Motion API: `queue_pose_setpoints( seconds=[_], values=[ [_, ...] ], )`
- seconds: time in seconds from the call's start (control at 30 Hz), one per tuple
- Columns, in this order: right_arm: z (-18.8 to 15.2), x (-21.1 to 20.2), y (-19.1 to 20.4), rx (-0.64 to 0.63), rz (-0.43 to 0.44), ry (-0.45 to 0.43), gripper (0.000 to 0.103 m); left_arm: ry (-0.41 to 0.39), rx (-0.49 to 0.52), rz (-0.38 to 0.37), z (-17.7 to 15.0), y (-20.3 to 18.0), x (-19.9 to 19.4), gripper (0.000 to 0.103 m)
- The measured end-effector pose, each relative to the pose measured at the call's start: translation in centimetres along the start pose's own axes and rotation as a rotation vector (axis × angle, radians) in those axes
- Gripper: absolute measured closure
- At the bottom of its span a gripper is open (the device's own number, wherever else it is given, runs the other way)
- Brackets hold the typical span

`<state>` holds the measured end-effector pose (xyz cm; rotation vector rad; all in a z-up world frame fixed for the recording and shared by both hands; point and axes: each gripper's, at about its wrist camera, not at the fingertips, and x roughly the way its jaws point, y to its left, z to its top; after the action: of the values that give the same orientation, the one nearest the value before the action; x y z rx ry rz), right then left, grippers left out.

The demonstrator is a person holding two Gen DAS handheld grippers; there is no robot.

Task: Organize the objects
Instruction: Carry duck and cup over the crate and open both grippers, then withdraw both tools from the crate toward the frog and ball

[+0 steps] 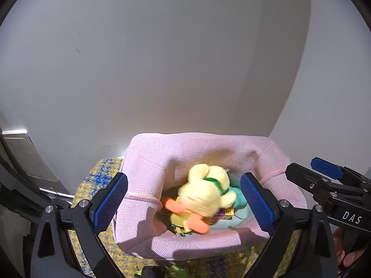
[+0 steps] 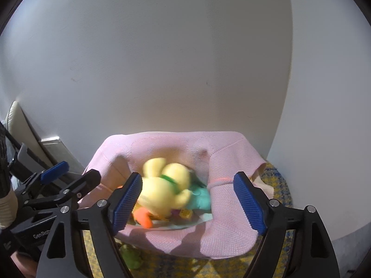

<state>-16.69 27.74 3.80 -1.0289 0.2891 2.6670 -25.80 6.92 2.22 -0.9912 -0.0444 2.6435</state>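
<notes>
A yellow plush duck [image 1: 204, 194] with orange feet and a green collar lies, motion-blurred, in a pink fabric basket [image 1: 148, 162]; it also shows in the right wrist view [image 2: 165, 191], inside the same basket [image 2: 231, 159]. Beneath it lie a teal soft toy [image 1: 240, 202] and small coloured blocks [image 1: 226, 213]. My left gripper [image 1: 184, 201] is open and empty above the basket's front. My right gripper [image 2: 189, 201] is open and empty, straddling the basket's near rim. Each gripper shows in the other's view, the right one [image 1: 329, 185] and the left one [image 2: 62, 183].
The basket stands on a yellow and blue woven mat [image 1: 97, 180] against a white wall [image 1: 176, 58]. A green toy [image 2: 132, 257] lies on the mat in front of the basket, also visible in the left view [image 1: 176, 272]. Grey furniture [image 1: 25, 155] stands at the left.
</notes>
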Motion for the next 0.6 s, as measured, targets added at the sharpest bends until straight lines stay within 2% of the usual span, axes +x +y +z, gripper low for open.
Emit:
queue_pose_setpoints(
  seconds=[0.6],
  values=[
    [-0.8,-5.1,2.2,-0.029,-0.03,-0.073,0.011,-0.062,0.005,0.04,-0.5,0.7,-6.8,0.0]
  ],
)
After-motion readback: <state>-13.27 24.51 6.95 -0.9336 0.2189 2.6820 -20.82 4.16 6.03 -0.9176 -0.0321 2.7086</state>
